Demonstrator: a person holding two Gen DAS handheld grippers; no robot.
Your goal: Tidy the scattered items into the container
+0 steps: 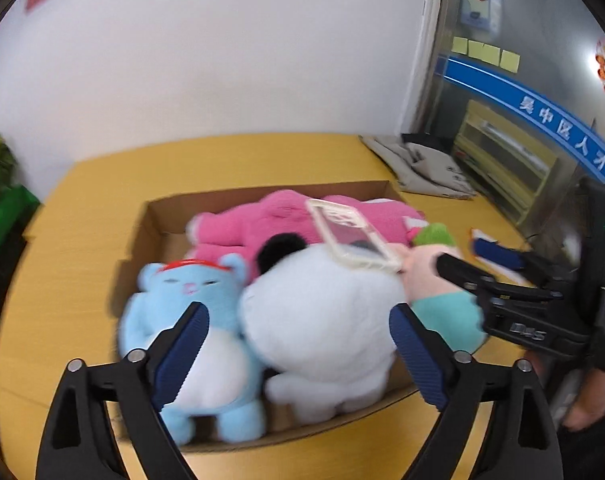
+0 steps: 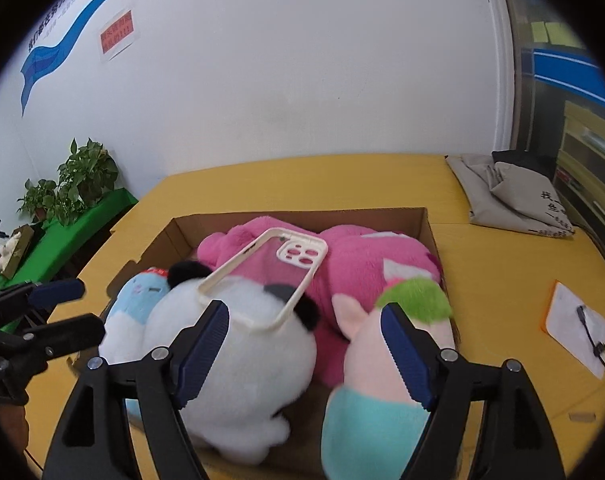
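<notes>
While both claws gape empty, toys fill the box (image 2: 426, 232).
Mid-frame, a phone case (image 2: 262, 280) lies on the panda (image 2: 238, 360).

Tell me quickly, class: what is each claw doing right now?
Left claw: open, holding nothing, above the box of plush toys.
Right claw: open, holding nothing.
</notes>
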